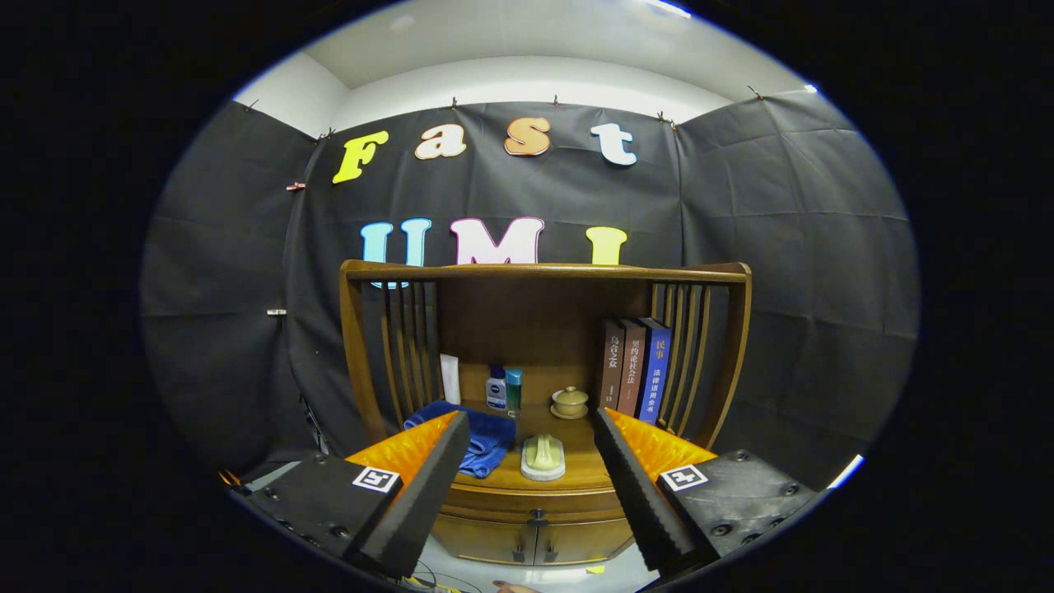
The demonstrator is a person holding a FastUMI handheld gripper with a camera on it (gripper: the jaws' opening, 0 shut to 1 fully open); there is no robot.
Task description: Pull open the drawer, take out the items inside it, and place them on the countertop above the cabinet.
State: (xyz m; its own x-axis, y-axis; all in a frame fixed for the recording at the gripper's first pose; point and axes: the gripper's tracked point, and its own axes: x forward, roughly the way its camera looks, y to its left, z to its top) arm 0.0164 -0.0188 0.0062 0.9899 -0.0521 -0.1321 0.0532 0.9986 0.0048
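Hanging well short of the cabinet (535,395), the gripper (531,486) has its fingers spread wide, nothing between them. Straight ahead and slightly low, the drawer (527,500) sits closed under the countertop (576,469), its small knob (537,519) centred between the fingers, its front running crosswise. A blue towel (486,436) and a pale dish (543,457) crowd the countertop's front; free room appears right of the dish.

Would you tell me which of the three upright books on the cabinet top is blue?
The blue book, rightmost, against the side slats; its two neighbours are brown.
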